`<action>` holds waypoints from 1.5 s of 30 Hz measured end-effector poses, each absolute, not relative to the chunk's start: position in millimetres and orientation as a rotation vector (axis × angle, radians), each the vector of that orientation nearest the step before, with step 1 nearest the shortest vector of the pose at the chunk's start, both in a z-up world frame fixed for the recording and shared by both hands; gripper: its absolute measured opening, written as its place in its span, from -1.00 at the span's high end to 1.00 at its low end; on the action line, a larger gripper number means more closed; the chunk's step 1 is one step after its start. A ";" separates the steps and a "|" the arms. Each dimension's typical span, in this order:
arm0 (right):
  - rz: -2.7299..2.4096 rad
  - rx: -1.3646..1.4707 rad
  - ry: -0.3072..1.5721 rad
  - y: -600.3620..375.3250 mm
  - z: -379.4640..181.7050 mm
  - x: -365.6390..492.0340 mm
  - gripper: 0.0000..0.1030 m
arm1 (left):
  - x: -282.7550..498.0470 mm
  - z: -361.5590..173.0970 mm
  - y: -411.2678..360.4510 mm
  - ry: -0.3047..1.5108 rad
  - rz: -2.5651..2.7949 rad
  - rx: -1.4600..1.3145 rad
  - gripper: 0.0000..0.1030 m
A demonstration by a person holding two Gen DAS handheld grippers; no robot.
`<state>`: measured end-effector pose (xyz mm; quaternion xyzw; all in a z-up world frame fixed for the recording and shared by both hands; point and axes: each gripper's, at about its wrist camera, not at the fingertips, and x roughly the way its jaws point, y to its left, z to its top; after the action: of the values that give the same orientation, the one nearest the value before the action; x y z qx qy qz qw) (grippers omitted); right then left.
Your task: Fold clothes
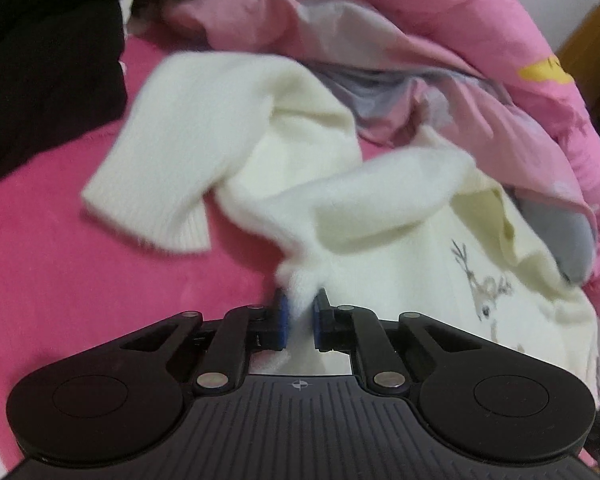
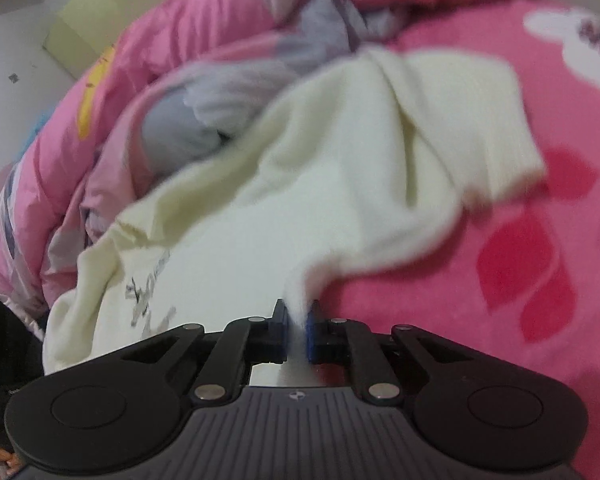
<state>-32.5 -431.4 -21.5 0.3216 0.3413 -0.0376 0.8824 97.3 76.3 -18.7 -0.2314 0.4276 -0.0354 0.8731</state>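
A bed spread with a bright pink blanket, printed with darker red leaf shapes, carries the work; a pale pink quilt with grey lining is heaped along its far side, and a black garment lies at the left edge of the left wrist view. A white wall and a yellow-green panel show beyond the quilt in the right wrist view. A cream knit sweater, fuzzy and slightly blurred, lies crumpled on the blanket against the quilt, one ribbed sleeve flung outward and a small grey deer motif visible on its front. The left gripper has its jaws closed narrowly on a pinch of the sweater's fabric, and the right gripper likewise clamps a tuft of it.
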 end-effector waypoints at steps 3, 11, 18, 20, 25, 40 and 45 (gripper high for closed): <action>-0.100 0.655 0.660 -432.0 -14.0 -31.6 0.83 | 111.4 -20.9 76.8 0.888 -0.054 -0.484 0.82; -0.158 0.669 0.634 -438.8 -15.6 -3.5 0.83 | 150.6 -15.0 63.8 0.827 -0.052 -0.399 0.82; -0.153 0.727 0.637 -448.0 -29.0 -3.5 0.75 | 145.1 -19.9 63.6 0.872 -0.063 -0.329 0.62; -0.128 0.766 0.647 -450.8 -25.9 -21.6 0.52 | 130.6 -9.2 70.4 0.890 -0.075 -0.315 0.22; -0.081 0.835 0.720 -452.5 -21.5 -94.5 0.16 | 62.6 13.1 82.1 0.919 -0.183 -0.356 -0.11; 0.048 0.911 0.829 -389.3 -32.2 -236.3 0.31 | -89.7 -10.1 95.6 0.930 -0.264 -0.331 -0.09; 0.041 0.882 0.830 -375.4 -34.7 -239.9 0.79 | -98.5 -11.9 95.8 0.911 -0.262 -0.299 0.09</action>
<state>-239.9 -375.4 -34.7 0.4146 0.3901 0.0191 0.8219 -98.5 95.8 -11.9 -0.1436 0.4369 -0.1258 0.8790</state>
